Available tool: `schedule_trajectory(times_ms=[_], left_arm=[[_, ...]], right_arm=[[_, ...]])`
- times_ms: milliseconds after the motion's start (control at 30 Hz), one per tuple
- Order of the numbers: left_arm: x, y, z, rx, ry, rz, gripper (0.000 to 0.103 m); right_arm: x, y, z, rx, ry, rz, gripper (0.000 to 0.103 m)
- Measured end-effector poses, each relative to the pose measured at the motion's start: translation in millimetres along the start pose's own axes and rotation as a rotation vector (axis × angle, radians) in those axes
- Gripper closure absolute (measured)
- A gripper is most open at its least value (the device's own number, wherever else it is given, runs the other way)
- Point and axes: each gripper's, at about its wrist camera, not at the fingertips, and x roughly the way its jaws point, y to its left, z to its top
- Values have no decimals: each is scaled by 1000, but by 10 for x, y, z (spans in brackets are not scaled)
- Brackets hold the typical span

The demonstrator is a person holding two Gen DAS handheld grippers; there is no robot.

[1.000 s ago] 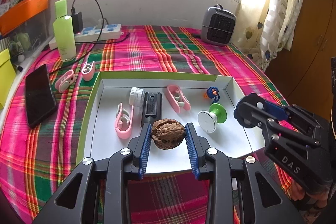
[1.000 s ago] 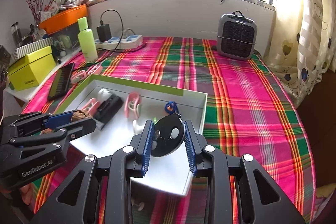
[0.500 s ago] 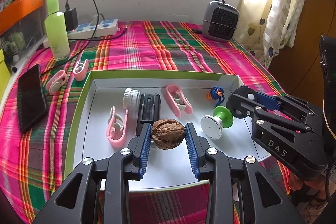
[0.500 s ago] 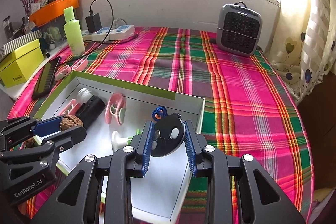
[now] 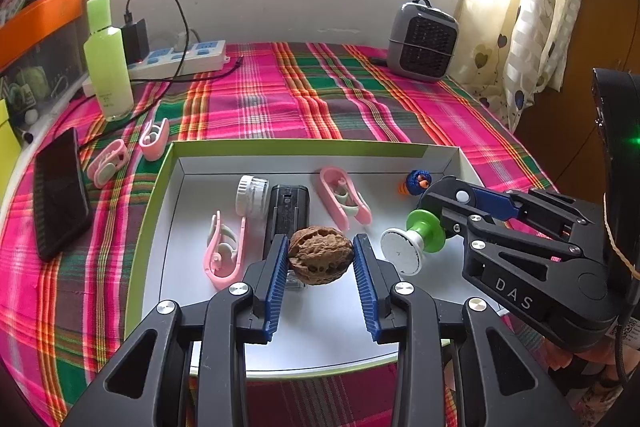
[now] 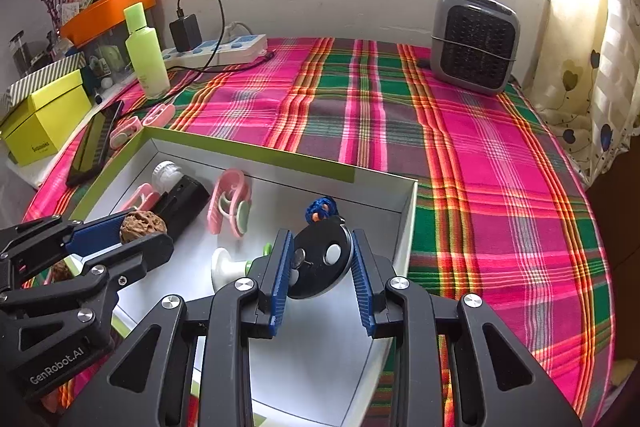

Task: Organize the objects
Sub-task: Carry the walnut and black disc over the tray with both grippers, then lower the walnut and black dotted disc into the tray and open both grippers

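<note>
Left tongs [image 5: 320, 259] grip a walnut [image 5: 320, 254]; right tongs [image 6: 320, 263] grip a black disc [image 6: 320, 261], its lower edge hidden.

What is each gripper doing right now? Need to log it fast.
Left gripper: closed on the walnut.
Right gripper: closed on the black disc.

Walnut [image 5: 320, 254] showing rough, wrinkled brown shell. Tray [image 5: 280, 149] looking like matt white card with green rim. Tablecloth [image 6: 480, 163] reading as woven plaid cloth. Clips [image 5: 345, 198] appearing smooth pink plastic. Phone [image 5: 60, 191] shining glossy black. Key fob [image 6: 320, 261] looking smooth dark plastic. Bottle [image 5: 107, 67] looking matt green plastic.
</note>
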Motion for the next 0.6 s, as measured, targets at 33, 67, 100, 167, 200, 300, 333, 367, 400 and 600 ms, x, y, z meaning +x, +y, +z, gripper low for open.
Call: schedule_trajectory(times_ms=[33, 67, 100, 167, 200, 300, 333, 367, 400, 600], left_arm=[[-1, 5, -3, -1, 0, 2, 72], [-1, 13, -3, -4, 0, 3, 72], [1, 21, -2, -7, 1, 5, 72], [8, 25, -1, -7, 2, 9, 72], [8, 24, -2, -7, 2, 10, 72], [12, 15, -1, -4, 2, 8, 72], [14, 13, -1, -3, 2, 8, 72], [18, 13, 0, -1, 2, 7, 72], [22, 16, 5, -2, 2, 8, 72], [31, 34, 16, -3, 1, 10, 72]], right_arm=[[2, 13, 0, -3, -1, 3, 73], [5, 22, -1, -3, -1, 9, 73], [10, 28, 2, 0, -1, 16, 73], [17, 32, 0, 3, 0, 25, 73], [18, 30, 0, 3, 0, 26, 73], [31, 20, -3, 6, 7, 11, 73], [38, 12, -3, 8, 14, -1, 73], [42, 4, -2, 10, 15, -6, 73], [41, -7, -2, 11, 15, -6, 73], [91, 15, -5, -13, 34, -9, 73]])
